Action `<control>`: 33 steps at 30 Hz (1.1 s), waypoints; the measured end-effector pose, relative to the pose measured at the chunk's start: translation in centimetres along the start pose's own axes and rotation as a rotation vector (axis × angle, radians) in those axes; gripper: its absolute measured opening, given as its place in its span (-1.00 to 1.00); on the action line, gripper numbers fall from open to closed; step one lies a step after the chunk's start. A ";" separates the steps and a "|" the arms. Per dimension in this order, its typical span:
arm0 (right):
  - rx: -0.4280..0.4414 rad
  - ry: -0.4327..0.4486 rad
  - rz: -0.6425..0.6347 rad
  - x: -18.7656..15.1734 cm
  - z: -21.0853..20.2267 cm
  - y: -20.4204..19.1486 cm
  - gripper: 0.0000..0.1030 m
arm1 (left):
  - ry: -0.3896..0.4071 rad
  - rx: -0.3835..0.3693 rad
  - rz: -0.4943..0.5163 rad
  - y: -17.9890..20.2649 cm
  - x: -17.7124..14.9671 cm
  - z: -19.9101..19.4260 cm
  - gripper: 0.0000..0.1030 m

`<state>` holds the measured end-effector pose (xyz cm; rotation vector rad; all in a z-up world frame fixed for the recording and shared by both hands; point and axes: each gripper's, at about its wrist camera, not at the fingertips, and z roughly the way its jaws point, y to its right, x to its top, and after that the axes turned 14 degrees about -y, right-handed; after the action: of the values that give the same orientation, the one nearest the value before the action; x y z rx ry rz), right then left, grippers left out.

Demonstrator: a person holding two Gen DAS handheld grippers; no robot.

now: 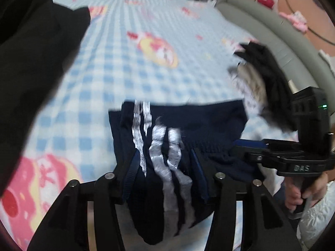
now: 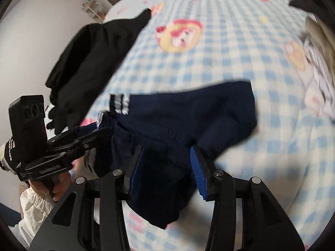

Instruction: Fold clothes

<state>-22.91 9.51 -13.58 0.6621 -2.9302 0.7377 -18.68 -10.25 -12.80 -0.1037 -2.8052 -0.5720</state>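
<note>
Shorts: dark blue soft shorts with silver stripes (image 1: 167,152), folded over on the blue checked bed cover (image 1: 129,48), low in the middle.
Left gripper (image 1: 165,179): jaws apart, cloth loose between.
Right gripper (image 2: 165,165): jaws apart too.
Done: one fold.
Left: black clothes (image 1: 31,52) upper left, mixed pile (image 1: 261,83) at right.

Both views are smeared by motion blur, worst toward the edges. The navy shorts (image 1: 178,138) hide the left tool's (image 1: 165,179) fingertips, so whether its pads press the cloth cannot be told. The right tool's (image 2: 167,167) left pad is half buried in fabric. The black garment (image 1: 31,52) runs off the left edge. The pile (image 2: 320,62) at the right edge is too blurred to identify. The bed's (image 2: 209,62) cartoon prints are indistinct.
</note>
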 end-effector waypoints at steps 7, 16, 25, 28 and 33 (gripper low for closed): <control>-0.001 0.053 -0.067 -1.2 -0.3 -1.1 -0.75 | 0.078 0.078 0.067 1.9 -0.8 -1.3 -0.70; -0.089 0.211 -0.201 0.8 -3.7 -4.3 -0.94 | 0.171 0.063 0.090 2.8 0.6 -4.4 -0.75; 0.022 0.026 -0.058 0.2 0.1 -0.7 -0.30 | 0.112 0.014 0.039 1.0 -0.7 -2.3 -0.75; 0.070 -0.018 -0.033 0.4 1.9 -0.2 -0.26 | 0.106 0.013 0.044 1.1 -0.5 -2.1 -0.75; 0.029 0.094 -0.094 0.3 -0.1 -1.7 -0.96 | 0.176 0.001 0.071 2.1 -0.4 -4.2 -0.75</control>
<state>-22.50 8.07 -12.65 0.7414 -2.7878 0.7806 -16.99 -9.99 -8.45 -0.1447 -2.6202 -0.5362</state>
